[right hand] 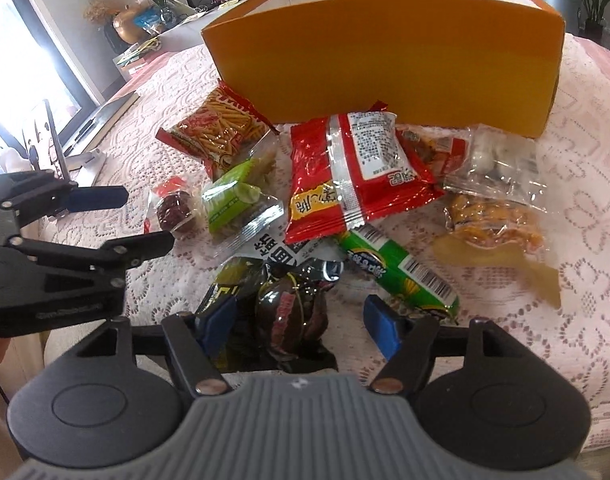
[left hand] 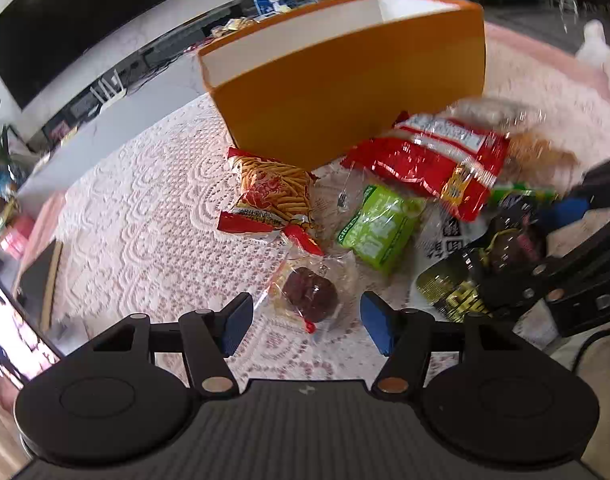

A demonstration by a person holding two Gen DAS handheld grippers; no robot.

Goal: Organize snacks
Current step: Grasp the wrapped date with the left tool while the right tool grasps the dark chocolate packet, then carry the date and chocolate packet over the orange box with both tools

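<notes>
While snacks lie heaped before orange box (right hand: 385, 68), left gripper (left hand: 305, 322) hangs part open, empty, straddling date sweet (left hand: 311, 298); right gripper (right hand: 301, 326) part open around dark packet (right hand: 289, 320), not visibly clamped. Box apparently placed close for loading.

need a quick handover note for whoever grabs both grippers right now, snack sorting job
Left gripper: open, holding nothing, poised over the clear-wrapped dark red round snack.
Right gripper: open, around the dark glossy packet without pressing on it.
Orange cardboard box stands at the back of the lace tablecloth; its inside is not visible.
In front lie the fries packet, green packet, big red foil bag, green tube and yellow snack bag.
Done: nothing confirmed boxed. Left: all of these.
</notes>
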